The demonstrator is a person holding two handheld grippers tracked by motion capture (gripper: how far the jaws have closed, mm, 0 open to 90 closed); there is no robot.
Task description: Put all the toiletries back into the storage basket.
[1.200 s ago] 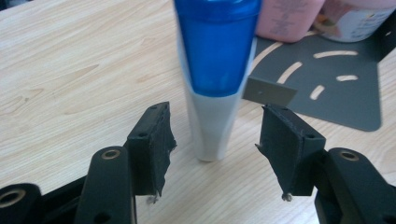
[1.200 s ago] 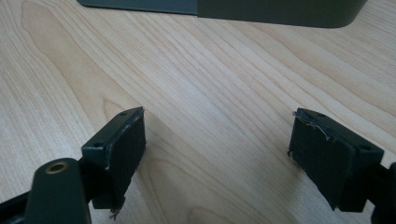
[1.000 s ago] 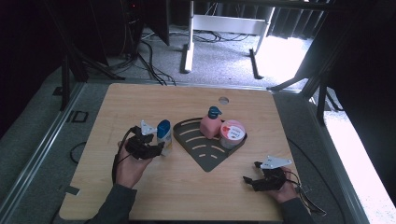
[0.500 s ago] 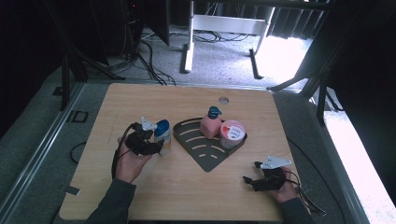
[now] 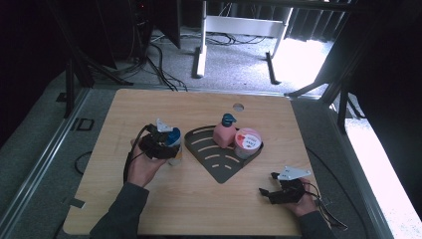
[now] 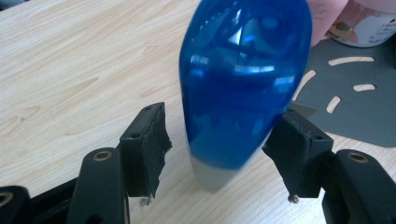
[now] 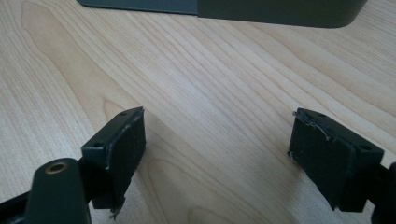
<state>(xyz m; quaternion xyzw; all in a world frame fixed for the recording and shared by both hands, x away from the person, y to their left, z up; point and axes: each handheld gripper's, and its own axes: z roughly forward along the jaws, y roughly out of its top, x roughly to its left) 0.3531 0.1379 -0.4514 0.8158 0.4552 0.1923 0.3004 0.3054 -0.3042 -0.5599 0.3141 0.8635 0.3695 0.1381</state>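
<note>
A blue bottle [image 6: 243, 79] with a whitish base stands on the wooden table [image 5: 199, 199], just left of a dark grey corner tray [image 5: 219, 167]. My left gripper [image 6: 219, 149] straddles the bottle low down, and its jaws have just been opening. A clear gap separates the left pad [image 6: 149, 140] from the bottle, while the right pad sits at its edge. In the high view the left gripper [image 5: 168, 145] is beside the bottle [image 5: 174, 137]. My right gripper [image 5: 266, 193] rests near the table's front right, open [image 7: 217, 154] over bare wood.
The tray holds a pink pump bottle [image 5: 225, 132] and a tub with a pink and white lid [image 5: 247, 141]. The tray's dark rim [image 7: 280, 11] lies ahead of the right gripper. A round hole [image 5: 238, 106] sits near the table's far edge.
My left hand has shifted slightly right toward the tray, with the blue bottle still between its jaws. The right hand has stayed where it was.
</note>
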